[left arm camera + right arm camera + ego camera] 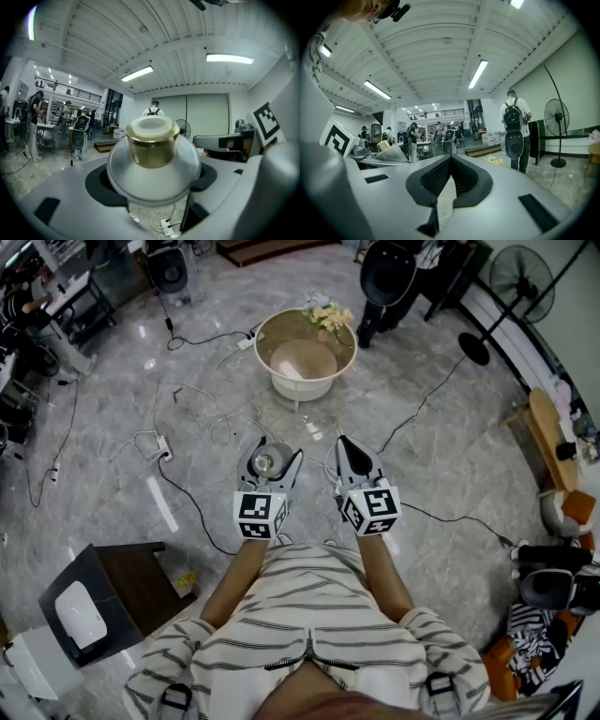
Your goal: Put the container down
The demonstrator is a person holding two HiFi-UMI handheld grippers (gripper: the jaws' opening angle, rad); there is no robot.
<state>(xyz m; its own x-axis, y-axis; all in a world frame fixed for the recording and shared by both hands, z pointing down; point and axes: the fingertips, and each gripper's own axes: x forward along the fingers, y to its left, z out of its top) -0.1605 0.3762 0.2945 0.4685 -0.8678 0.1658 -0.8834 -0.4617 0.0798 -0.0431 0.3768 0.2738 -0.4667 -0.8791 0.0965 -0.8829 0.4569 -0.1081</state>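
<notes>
Between left gripper (274, 459) jaws, clamped: container (152, 140), frosted white dome, gold collar; right gripper (451, 164) jaws together.

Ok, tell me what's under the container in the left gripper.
Below the container, between the left gripper's jaws, grey floor shows with a white power strip and cables. The container's base is hidden behind its own body.

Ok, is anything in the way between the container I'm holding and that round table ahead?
Nothing upright. Only loose cables lie on the floor between the container and the round table; flowers sit at its far edge.
</notes>
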